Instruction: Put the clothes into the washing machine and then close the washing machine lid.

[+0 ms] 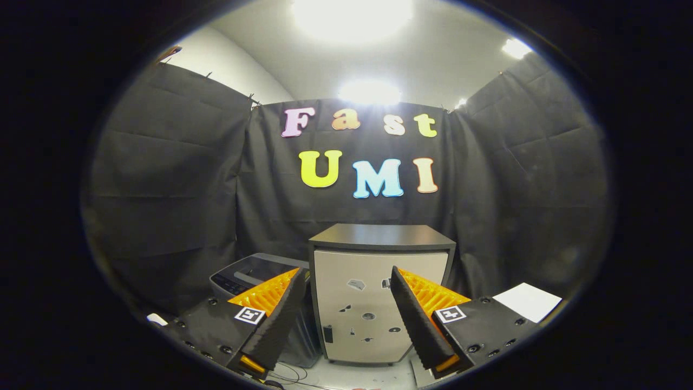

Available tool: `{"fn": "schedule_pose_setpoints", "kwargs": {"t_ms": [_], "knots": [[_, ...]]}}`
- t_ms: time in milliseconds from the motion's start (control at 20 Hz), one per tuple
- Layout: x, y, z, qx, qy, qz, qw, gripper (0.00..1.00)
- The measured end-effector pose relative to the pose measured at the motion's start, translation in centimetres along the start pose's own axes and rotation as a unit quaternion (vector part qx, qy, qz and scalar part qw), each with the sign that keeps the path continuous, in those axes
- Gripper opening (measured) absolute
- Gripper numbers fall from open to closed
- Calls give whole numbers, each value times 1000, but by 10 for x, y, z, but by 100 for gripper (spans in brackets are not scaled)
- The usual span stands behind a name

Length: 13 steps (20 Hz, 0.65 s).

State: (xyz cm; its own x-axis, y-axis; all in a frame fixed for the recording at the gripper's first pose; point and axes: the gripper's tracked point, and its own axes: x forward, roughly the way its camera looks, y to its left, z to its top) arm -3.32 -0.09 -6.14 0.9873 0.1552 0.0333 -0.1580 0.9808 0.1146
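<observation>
The gripper (346, 276) has its fingers spread wide, gripping nothing. Beyond them stands a pale cabinet (379, 303) with a dark top, and the washing machine (243, 273) sits low beside it, behind one finger. Black cloth (173, 179) walls the booth under bright ceiling lights (352, 16), and a white sheet (528, 300) lies off to the other side

The gripper (346, 276) is held level, looking straight ahead into the booth, with its jaws spread wide apart and nothing between them. The two fingers rise from the bottom of the view and lean slightly toward each other at the tips, the left finger (279, 319) and the right finger (417, 319) each showing a ribbed inner pad and a square marker on its base. Neither finger touches anything.
</observation>
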Motion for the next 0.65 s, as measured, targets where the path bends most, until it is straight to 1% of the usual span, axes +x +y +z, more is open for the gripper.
{"fn": "schedule_pose_setpoints", "kwargs": {"t_ms": [300, 650], "knots": [[-6, -12, 11, 6, 5, -3, 1000, 98], [-5, -19, 13, 11, 12, -4, 1000, 98]]}}
